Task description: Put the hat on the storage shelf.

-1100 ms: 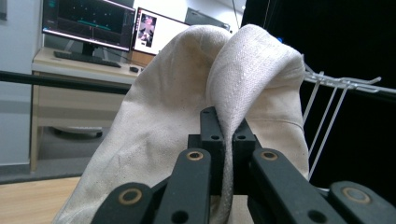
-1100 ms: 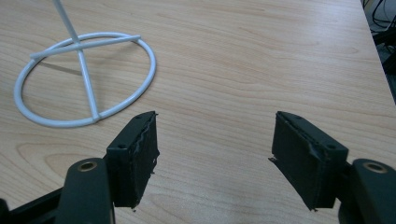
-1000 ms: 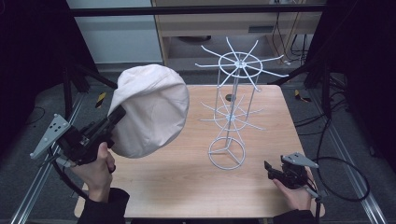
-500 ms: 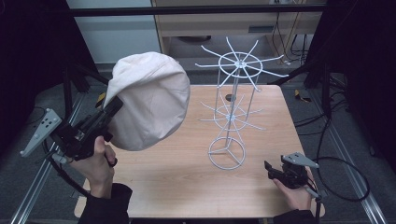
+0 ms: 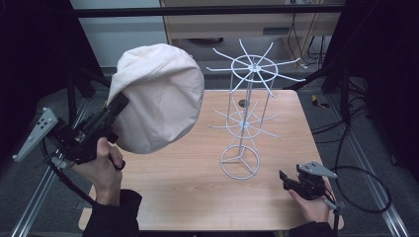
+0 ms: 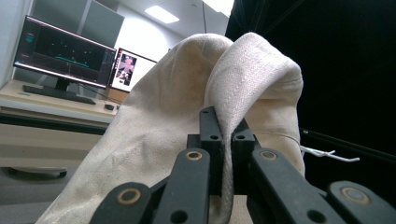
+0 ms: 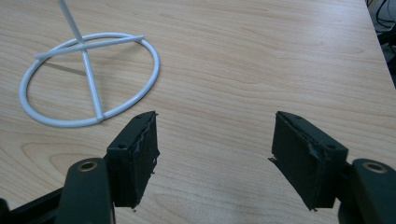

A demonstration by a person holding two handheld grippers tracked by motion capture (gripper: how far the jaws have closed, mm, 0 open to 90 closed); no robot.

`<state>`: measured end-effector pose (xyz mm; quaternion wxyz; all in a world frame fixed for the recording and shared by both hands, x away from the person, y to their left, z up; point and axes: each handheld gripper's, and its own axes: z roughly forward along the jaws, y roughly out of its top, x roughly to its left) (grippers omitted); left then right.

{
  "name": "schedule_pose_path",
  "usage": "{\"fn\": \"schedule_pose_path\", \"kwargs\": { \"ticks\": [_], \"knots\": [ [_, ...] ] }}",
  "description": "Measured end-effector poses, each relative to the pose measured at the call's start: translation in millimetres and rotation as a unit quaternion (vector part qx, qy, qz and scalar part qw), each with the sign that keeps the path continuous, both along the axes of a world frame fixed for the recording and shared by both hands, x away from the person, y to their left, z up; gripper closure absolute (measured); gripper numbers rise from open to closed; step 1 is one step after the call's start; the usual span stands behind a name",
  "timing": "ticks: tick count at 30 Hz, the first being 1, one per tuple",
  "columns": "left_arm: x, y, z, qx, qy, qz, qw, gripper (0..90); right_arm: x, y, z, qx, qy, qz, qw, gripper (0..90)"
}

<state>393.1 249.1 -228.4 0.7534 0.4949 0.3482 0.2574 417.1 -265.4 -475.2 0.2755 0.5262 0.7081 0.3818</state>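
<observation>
Your left tongs (image 5: 117,104) sit at the counter's (image 5: 188,197) left edge, clamped on the rim of the cap (image 5: 158,96), which hangs above the counter. The wire hat stand (image 5: 245,118) stands right of them, mid-counter. Your right tongs (image 5: 285,178) rest near the front right corner, the stand's ring base (image 7: 88,84) just ahead to their left.

Your left gripper (image 5: 118,106): lower left of the high view, raised off the surface, angled toward upper right, jaws pinched tight together, your hand (image 5: 104,165) wrapped around its grip. Your right gripper (image 5: 285,180): lower right, low and level, jaws spread wide apart.
</observation>
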Motion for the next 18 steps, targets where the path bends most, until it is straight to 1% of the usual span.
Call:
{"fn": "schedule_pose_path", "kwargs": {
  "ticks": [2, 6, 11, 14, 17, 18],
  "knots": [
    [0.1, -0.2, 2.8, -0.002, -0.004, 0.000, 1.0000, 88.1, 0.7, -0.1, -0.9, -0.004, -0.001, 0.001, 1.0000, 31.5],
    [1.0, -1.4, 7.7, -0.008, -0.010, -0.001, 0.9999, 88.1, 0.4, 0.8, -1.2, -0.003, 0.000, 0.003, 1.0000, 31.5],
    [4.0, -8.6, 12.2, -0.007, -0.012, -0.007, 0.9999, 88.1, -0.1, 0.4, -0.4, 0.000, 0.000, 0.002, 1.0000, 31.4],
    [5.2, -13.4, 13.5, -0.006, -0.015, -0.010, 0.9998, 88.1, 0.3, 0.3, -1.0, -0.002, 0.001, 0.002, 1.0000, 31.5],
    [7.3, -16.6, 14.7, -0.007, -0.014, -0.013, 0.9998, 88.1, 0.4, 0.9, -0.9, -0.002, 0.000, 0.004, 1.0000, 31.4],
    [9.6, -20.3, 16.7, -0.005, -0.012, -0.017, 0.9998, 88.1, 0.4, 1.2, -0.9, -0.003, 0.000, 0.004, 1.0000, 31.5]
  ]
}}
